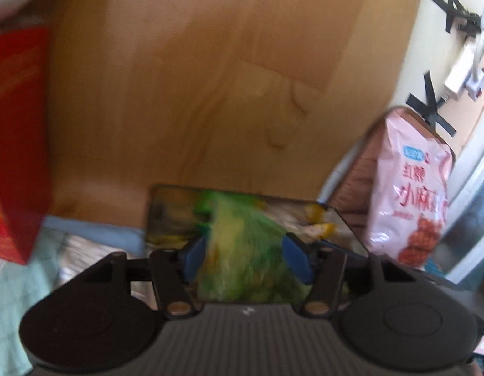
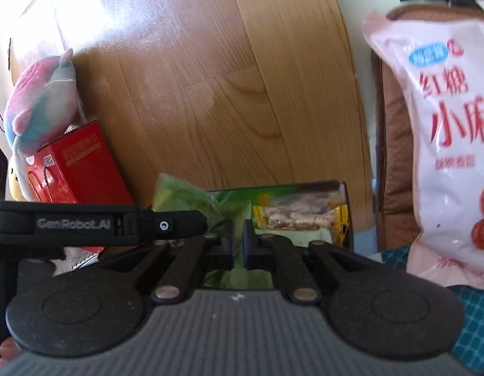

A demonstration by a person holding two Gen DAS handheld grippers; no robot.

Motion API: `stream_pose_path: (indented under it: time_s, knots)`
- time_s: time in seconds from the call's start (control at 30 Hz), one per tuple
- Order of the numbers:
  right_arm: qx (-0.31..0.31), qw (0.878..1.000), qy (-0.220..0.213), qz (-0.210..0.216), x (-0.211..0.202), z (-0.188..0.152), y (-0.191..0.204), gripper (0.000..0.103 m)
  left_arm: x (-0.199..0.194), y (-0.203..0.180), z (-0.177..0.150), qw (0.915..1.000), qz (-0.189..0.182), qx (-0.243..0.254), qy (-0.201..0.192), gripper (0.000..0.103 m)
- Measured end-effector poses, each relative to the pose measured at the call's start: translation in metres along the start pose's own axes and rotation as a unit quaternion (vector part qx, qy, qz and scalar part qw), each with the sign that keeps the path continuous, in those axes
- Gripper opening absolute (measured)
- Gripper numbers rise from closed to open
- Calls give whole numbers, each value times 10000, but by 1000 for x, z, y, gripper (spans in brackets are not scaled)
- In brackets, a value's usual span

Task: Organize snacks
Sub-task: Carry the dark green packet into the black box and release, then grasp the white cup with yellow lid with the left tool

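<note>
Fingers (image 1: 292,258) of your left gripper (image 1: 243,258) sit half open around the green snack bag (image 1: 242,250), low centre; whether they press it, you cannot tell. Your right gripper (image 2: 239,246) pinches nearly closed on its thin edge. Light, crinkly, slippery: grip the seam.

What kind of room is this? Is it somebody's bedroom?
Probably a bedroom or living room at home, though I can't be sure. A plush toy leans against a big wooden board, maybe a headboard. Checked cloth like bedding lies below, and a pink snack bag rests on a brown cushion.
</note>
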State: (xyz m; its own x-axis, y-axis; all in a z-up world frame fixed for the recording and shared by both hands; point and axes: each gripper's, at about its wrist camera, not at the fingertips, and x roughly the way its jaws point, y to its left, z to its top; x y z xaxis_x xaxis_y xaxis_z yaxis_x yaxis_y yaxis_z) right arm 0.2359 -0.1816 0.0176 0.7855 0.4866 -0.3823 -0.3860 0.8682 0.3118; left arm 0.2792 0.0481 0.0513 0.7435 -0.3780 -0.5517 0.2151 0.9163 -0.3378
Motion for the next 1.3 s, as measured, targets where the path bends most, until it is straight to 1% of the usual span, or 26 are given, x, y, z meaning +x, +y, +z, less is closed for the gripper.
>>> stream_pose_path:
  time_s: [0.07,0.13,0.2,0.23,0.3,0.37,0.43,0.5,0.53,0.57,0.6,0.63,0.67,0.7,0.73,0.77,0.8,0.87,1.03,1.17,1.2,1.3]
  knots:
    - [13,9999,-171,-5,-11,-1,-2,15,-19,8,2,9997,32,40,-255,70]
    - [90,9995,-275,103,-25,-3,1,16,-42,19,0,9983,219,85,-525,77]
    - [131,9990,-261,341,-39,-9,5,18,-62,27,-5,9973,417,80,-602,77]
    - [82,9986,-207,478,-44,-13,9,19,-70,32,-9,9974,441,39,-572,77]
    - [-107,9976,-10,691,-49,-23,20,37,-78,43,-22,9982,445,-105,-397,77]
    - [-296,9955,272,858,-46,-34,31,45,-80,50,-35,9986,454,-227,-144,77]
    - [-538,9921,576,979,-39,-44,44,49,-75,54,-48,9984,475,-309,81,76]
    - [-900,9849,1033,1063,-27,-52,61,59,-69,52,-62,9979,469,-344,277,72]
    - [-1046,9815,1179,1084,-20,-56,67,59,-66,50,-67,9977,458,-340,366,67]
    - [-1158,9791,1265,1096,-14,-60,73,59,-62,48,-70,9973,463,-324,459,56]
    - [-1265,9770,1327,1085,-6,-63,78,59,-58,45,-74,9969,480,-298,544,53]
    - [-1385,9752,1377,1045,2,-65,83,59,-56,43,-76,9972,389,-319,548,48]
    - [-1500,9734,1411,1005,9,-67,88,59,-55,42,-76,9972,269,-397,571,40]
    - [-1593,9711,1476,989,15,-69,91,52,-56,41,-76,9968,280,-473,585,39]
    - [-1637,9704,1464,1003,12,-71,95,47,-58,37,-78,9965,378,-474,578,38]
    - [-1628,9701,1506,987,7,-71,98,45,-62,32,-80,9967,375,-429,579,38]
    - [-1634,9708,1499,911,-1,-71,100,45,-67,24,-84,9973,339,-338,563,38]
    - [-1846,9688,1411,859,-22,-77,104,42,-80,10,-95,9981,212,-166,552,38]
    - [-1952,9659,1520,764,-82,-102,95,40,-112,-22,-138,9971,-151,-6,739,39]
    - [-2054,9661,1396,707,-129,-125,99,40,-137,-43,-166,9963,-326,115,785,38]
    - [-2030,9669,1356,743,-140,-129,99,39,-142,-47,-171,9959,-374,140,817,39]
    - [-1764,9710,1334,906,-164,-138,102,41,-155,-55,-181,9960,-335,328,765,40]
